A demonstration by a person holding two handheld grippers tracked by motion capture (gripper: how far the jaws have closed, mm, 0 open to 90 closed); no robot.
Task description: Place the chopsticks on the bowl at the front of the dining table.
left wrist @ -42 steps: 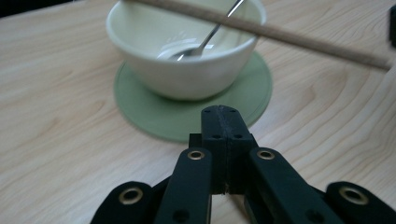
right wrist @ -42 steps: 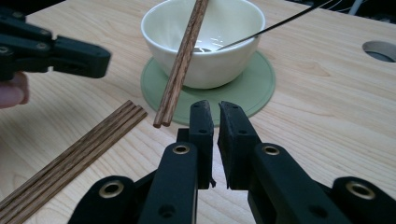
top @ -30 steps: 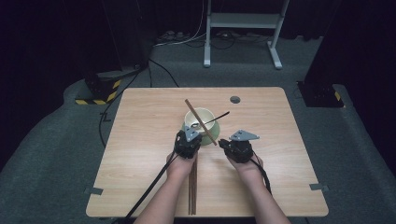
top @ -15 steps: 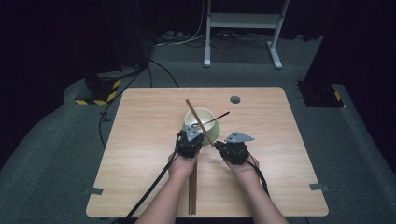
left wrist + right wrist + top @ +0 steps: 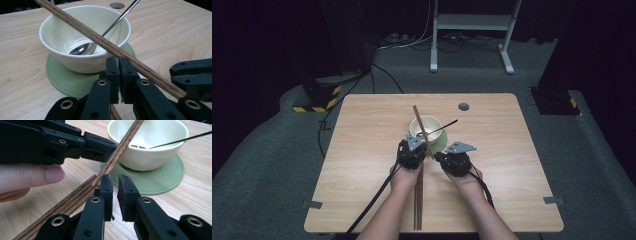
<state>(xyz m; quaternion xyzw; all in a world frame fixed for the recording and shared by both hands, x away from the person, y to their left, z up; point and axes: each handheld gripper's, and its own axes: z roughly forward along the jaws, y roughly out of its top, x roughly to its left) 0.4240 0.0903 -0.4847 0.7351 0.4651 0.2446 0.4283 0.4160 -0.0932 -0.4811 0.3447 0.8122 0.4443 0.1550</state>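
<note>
A cream bowl [image 5: 426, 127] stands on a green coaster [image 5: 441, 143] mid-table, with a metal spoon [image 5: 447, 124] inside, its handle pointing right. A pair of wooden chopsticks [image 5: 419, 122] leans across the bowl's rim, lower end on the table. My left gripper [image 5: 418, 145] sits just before the bowl, jaws shut with nothing between them [image 5: 118, 62]; the leaning chopsticks [image 5: 100, 41] pass along its right side. My right gripper [image 5: 438, 155] is close beside it, shut and empty [image 5: 114, 178], its jaw tips at the chopsticks' lower end [image 5: 96, 182].
More chopsticks [image 5: 418, 200] lie on the table between the person's hands, reaching to the near edge. A round hole [image 5: 463, 106] is in the table's far right part. A metal stand [image 5: 472, 22] and cables are on the floor behind.
My right gripper has edged left, closer to the left gripper and the leaning chopsticks. The left gripper, bowl and spoon have stayed where they were.
</note>
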